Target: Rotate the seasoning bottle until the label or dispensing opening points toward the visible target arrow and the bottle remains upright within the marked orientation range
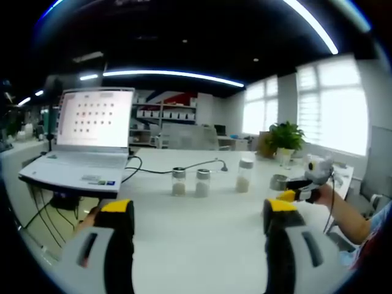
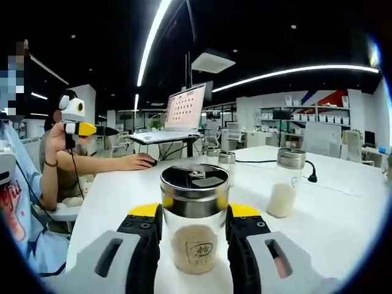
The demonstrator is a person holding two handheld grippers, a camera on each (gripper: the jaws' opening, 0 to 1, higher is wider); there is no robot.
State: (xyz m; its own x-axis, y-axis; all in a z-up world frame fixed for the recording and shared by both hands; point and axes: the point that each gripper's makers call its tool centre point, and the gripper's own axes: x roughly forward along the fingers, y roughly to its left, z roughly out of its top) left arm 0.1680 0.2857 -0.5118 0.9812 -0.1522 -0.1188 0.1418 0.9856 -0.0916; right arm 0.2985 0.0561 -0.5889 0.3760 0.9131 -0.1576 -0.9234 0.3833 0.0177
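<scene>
Right gripper (image 2: 195,236) clamps the upright seasoning bottle (image 2: 194,217) at three and nine o'clock below its lid — probably rigid, slippery glass, so twist gently; left gripper (image 1: 199,220) hangs open.

Left tongs (image 1: 195,214) spread wide; right tongs (image 2: 193,222) clamped.

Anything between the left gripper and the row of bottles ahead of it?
No. In the left gripper view, only bare white table lies between the open left gripper and the bottles.
</scene>
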